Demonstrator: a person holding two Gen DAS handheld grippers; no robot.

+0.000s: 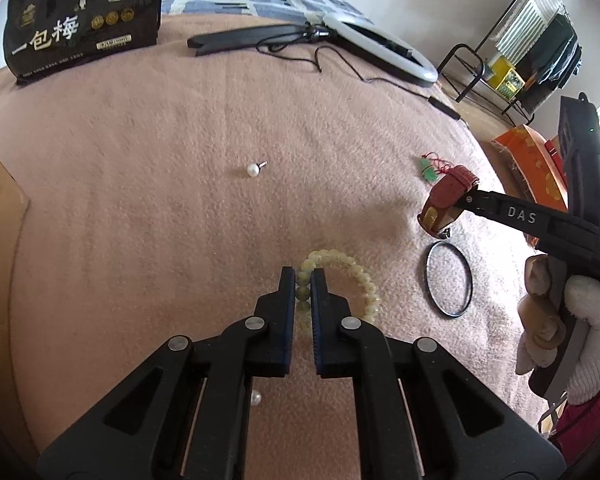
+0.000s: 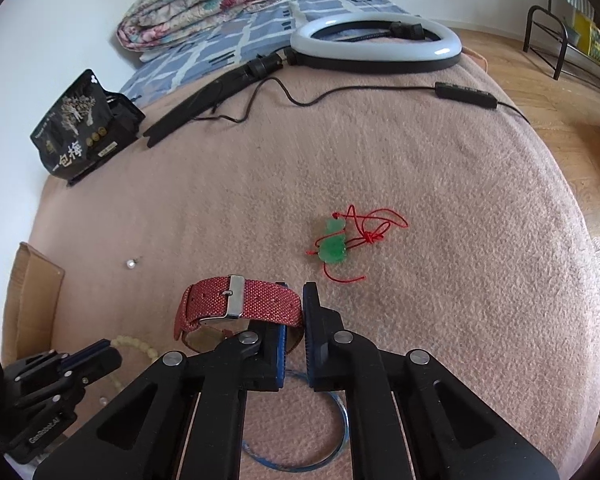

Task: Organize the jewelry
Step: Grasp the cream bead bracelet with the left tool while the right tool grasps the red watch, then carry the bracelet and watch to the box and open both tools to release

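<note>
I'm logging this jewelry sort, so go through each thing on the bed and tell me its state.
Left gripper: shut on bead bracelet.
Bead bracelet: pinched, on the blanket.
Right gripper: shut on red watch.
Red watch: strap buckled, lifted.
Bangle: lying flat.
Jade pendant: lying loose, cord tangled.
Pearl earring: lying loose.
Ring light: lying flat.

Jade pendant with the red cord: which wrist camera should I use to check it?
Use the right wrist view: the jade pendant lies in mid-frame on the blanket, cord loops plain. In the left wrist view it is small, far right, partly behind the red watch held in the right gripper.
</note>
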